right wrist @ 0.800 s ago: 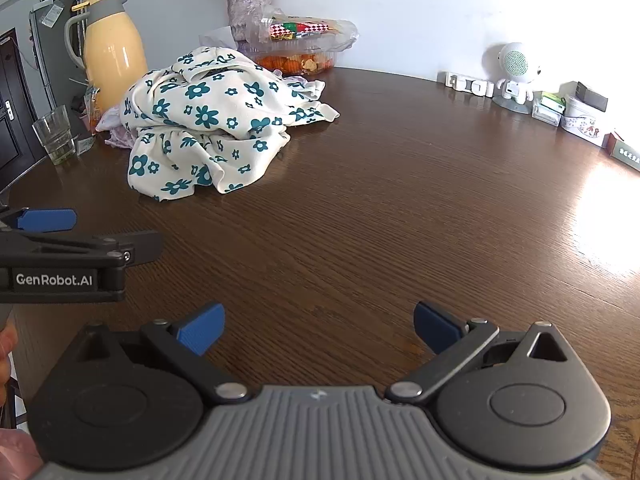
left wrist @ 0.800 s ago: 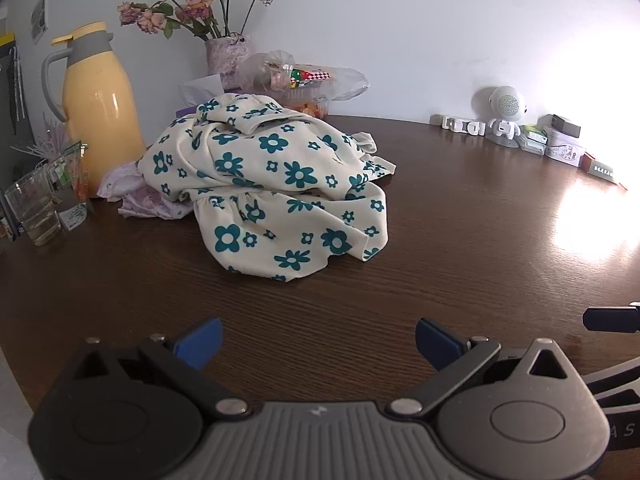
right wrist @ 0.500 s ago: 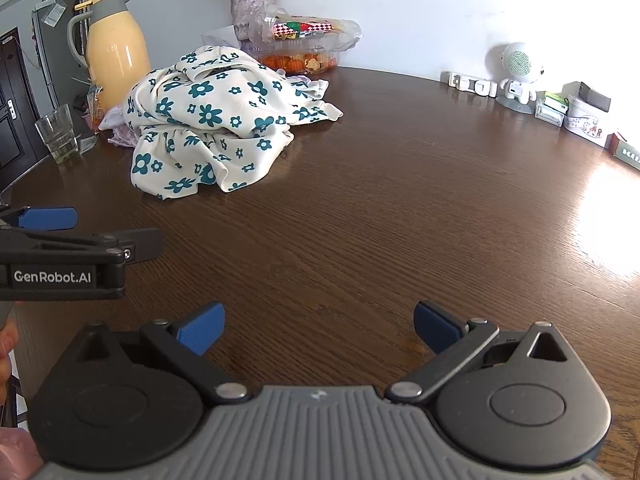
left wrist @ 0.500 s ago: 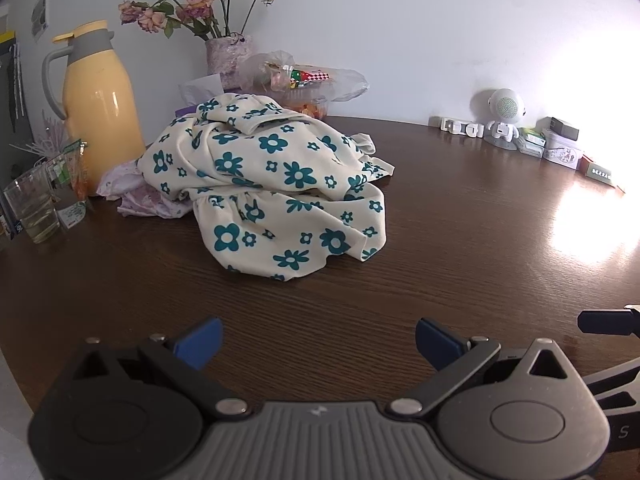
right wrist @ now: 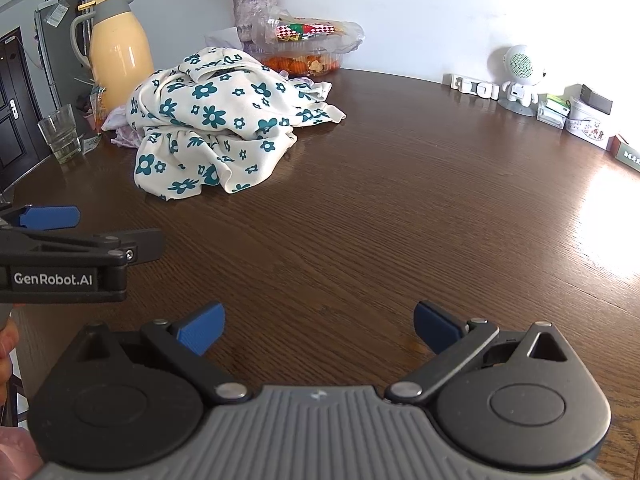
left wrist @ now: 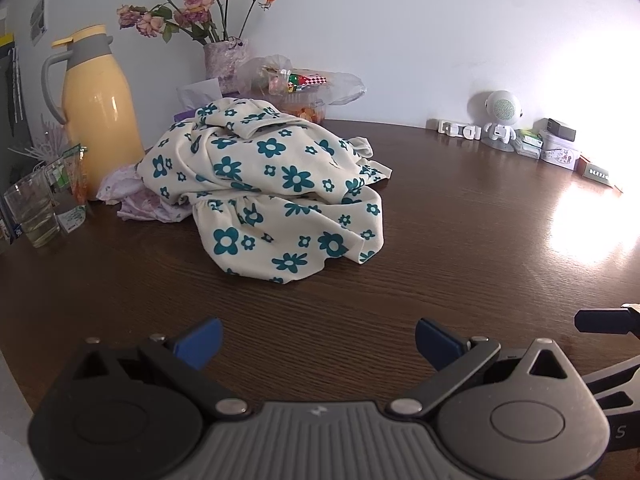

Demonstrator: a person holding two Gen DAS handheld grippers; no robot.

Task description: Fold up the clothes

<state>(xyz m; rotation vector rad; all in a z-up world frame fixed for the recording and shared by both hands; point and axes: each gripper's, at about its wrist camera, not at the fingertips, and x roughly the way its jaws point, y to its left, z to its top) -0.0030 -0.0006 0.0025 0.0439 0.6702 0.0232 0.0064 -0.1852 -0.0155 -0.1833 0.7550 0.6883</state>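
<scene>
Hovering low over the dark wooden tabletop (left wrist: 460,240), the left claw (left wrist: 318,340) has its blue fingertips spread wide with nothing between them, and the right claw (right wrist: 318,326) beside it is likewise spread and empty. A crumpled cream garment with teal flowers (left wrist: 272,188) lies heaped on the far left part of the tabletop, well apart from both claws. Just behind it stand a yellow thermos (left wrist: 98,108), a vase of flowers (left wrist: 226,60) and a drinking glass (left wrist: 32,216).
</scene>
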